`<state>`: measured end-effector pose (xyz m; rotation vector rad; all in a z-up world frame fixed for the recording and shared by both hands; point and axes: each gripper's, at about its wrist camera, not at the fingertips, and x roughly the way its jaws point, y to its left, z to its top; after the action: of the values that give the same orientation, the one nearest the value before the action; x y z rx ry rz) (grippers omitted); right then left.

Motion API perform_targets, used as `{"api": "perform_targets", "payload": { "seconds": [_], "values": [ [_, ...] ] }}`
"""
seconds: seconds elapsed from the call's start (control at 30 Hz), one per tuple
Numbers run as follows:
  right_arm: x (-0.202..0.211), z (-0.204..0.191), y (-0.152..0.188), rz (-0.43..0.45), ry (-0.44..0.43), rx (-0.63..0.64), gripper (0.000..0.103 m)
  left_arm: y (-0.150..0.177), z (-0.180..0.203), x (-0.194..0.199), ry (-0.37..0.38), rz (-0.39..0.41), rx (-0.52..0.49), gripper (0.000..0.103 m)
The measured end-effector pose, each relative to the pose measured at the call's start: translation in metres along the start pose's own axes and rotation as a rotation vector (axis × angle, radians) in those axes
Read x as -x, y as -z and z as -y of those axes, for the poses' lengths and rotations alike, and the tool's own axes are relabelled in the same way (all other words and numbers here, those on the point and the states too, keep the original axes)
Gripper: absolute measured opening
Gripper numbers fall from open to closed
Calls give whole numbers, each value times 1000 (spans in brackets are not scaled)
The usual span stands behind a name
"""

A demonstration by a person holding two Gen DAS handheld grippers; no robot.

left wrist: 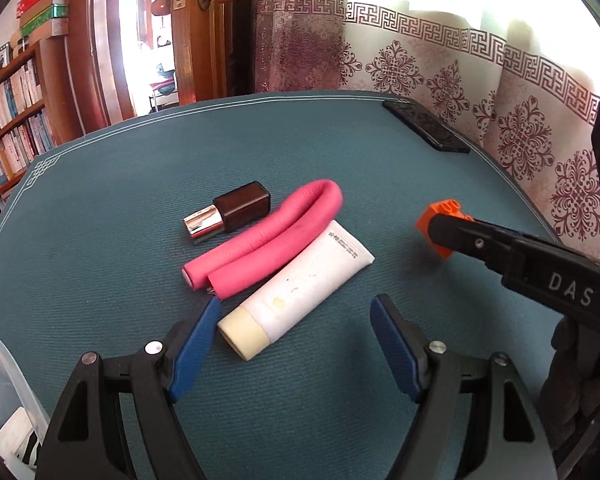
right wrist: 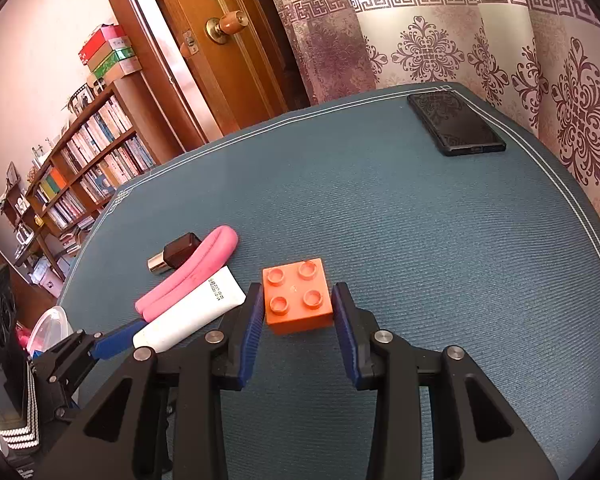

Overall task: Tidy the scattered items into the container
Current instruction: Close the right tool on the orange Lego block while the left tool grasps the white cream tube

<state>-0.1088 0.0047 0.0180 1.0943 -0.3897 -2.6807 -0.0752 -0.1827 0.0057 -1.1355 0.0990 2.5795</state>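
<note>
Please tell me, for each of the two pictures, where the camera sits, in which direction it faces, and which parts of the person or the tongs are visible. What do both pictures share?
Left wrist: sits behind the open left tongs, facing the white tube on the teal table; the right tongs and a gloved hand enter from the right.
Right wrist: sits behind the right tongs, which grip the orange brick; the left tongs show lower left.
Shared: tube, pink foam roller, brown bottle, black phone, brick.

Mat (right wrist: pixel 440 240): ribbed matt cloth. Brick (right wrist: pixel 298 300): smooth orange plastic. Tube (left wrist: pixel 300 292): matt white plastic. Bottle (left wrist: pixel 230 212): glossy dark body, chrome cap. Phone (right wrist: pixel 456 128): glossy black.
</note>
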Motion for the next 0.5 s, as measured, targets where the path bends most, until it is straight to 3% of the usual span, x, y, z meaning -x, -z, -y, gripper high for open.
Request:
{"api": "perform_targets", "payload": {
  "seconds": [0.17, 0.5],
  "values": [
    [2, 4, -2, 4, 0, -14, 38, 9, 14, 4, 71, -15, -12, 80],
    [3, 4, -2, 5, -1, -13, 38, -3, 7, -8, 26, -31, 16, 80]
  ]
}}
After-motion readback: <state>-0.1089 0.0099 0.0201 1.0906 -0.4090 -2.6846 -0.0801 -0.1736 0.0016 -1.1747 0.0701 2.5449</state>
